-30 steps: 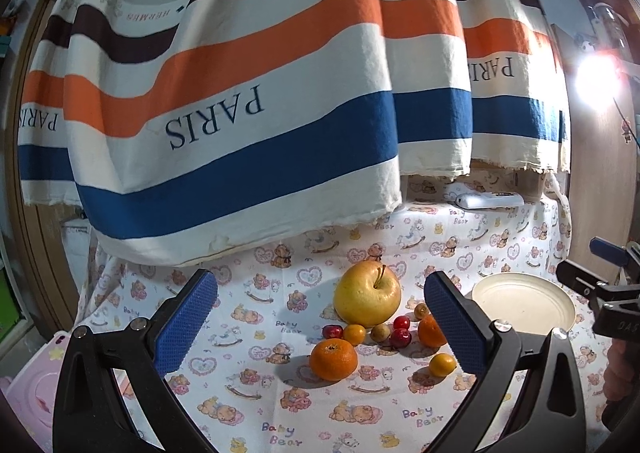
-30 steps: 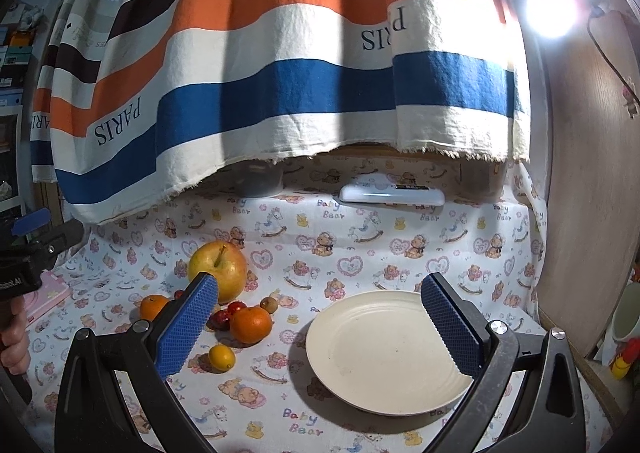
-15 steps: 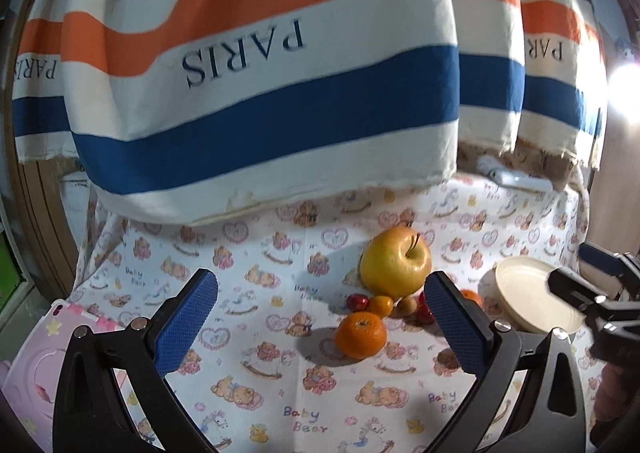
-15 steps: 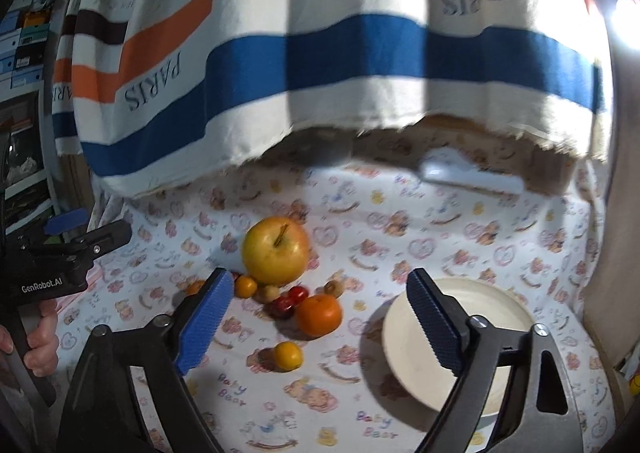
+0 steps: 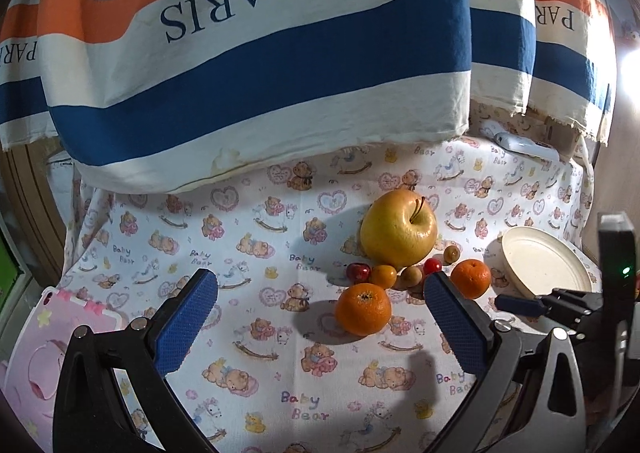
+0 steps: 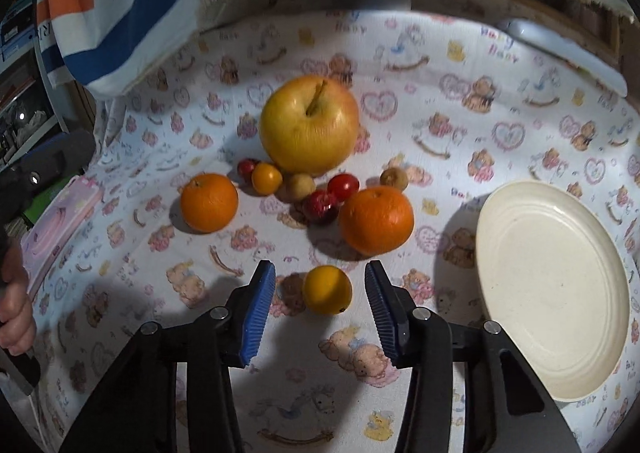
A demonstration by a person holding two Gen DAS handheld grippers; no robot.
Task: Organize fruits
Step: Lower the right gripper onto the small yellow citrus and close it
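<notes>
Nearest to us, the right gripper brackets the small yellow-orange fruit. Its jaws have just been closing, and the fruit sits between them with a gap on each side, so the pads do not yet press on it. We judge this fruit light, round, smooth-skinned and prone to rolling on the printed cloth. We take it across its widest part, low enough that it cannot pop upward, and with light pressure, since thin skin may bruise or split.

The left gripper hangs wide open over bare cloth and holds nothing. The near mandarin lies just ahead of it, toward its right finger.

Just beyond the small fruit lies the cluster: a second mandarin, red cherry-like fruits and small brown ones, packed close together. The large yellow apple stands behind them, touching or nearly touching the nearest. We judge the apple heavy and waxy, needing a wide grip at its equator.

To the right, the cream plate is empty and well apart from the cluster, with open cloth between. Its raised rim calls for a lift over it. Farther back, the striped fabric overhangs the table and limits headroom there.
</notes>
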